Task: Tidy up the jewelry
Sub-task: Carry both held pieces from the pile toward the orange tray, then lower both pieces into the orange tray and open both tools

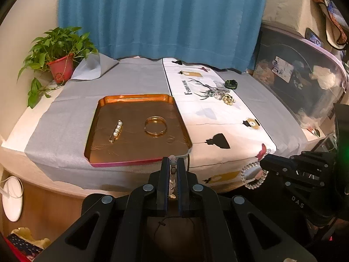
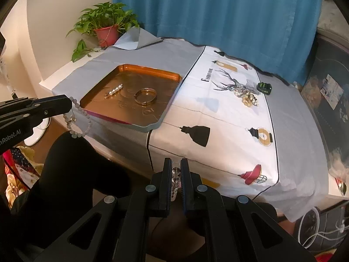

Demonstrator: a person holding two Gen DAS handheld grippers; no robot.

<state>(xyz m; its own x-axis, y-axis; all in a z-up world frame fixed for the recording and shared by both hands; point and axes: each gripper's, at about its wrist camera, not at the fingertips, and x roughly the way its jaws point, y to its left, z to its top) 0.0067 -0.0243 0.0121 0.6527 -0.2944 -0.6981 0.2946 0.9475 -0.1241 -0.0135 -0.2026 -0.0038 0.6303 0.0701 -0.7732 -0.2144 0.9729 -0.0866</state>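
Note:
My left gripper (image 1: 173, 159) is shut on a bracelet of grey and white beads (image 1: 173, 169), held at the table's front edge just before the orange tray (image 1: 135, 97). In the right wrist view that bracelet (image 2: 75, 133) hangs in a loop from the left gripper (image 2: 69, 103). My right gripper (image 2: 176, 160) is shut on a clear-bead bracelet (image 2: 175, 171), which dangles below its tips (image 1: 253, 186) over the front edge. The tray holds a pearl hair clip (image 1: 116, 131) and a gold bangle (image 1: 156, 125). A small pile of jewelry (image 1: 224, 97) lies on the white printed cloth.
A dark green round object (image 1: 231, 84) sits beside the pile. A potted plant (image 1: 59, 52) stands at the back left corner and a blue curtain (image 1: 163, 17) hangs behind. A clear storage box (image 1: 301, 76) borders the table on the right. A dark trouser leg (image 2: 72, 170) is below.

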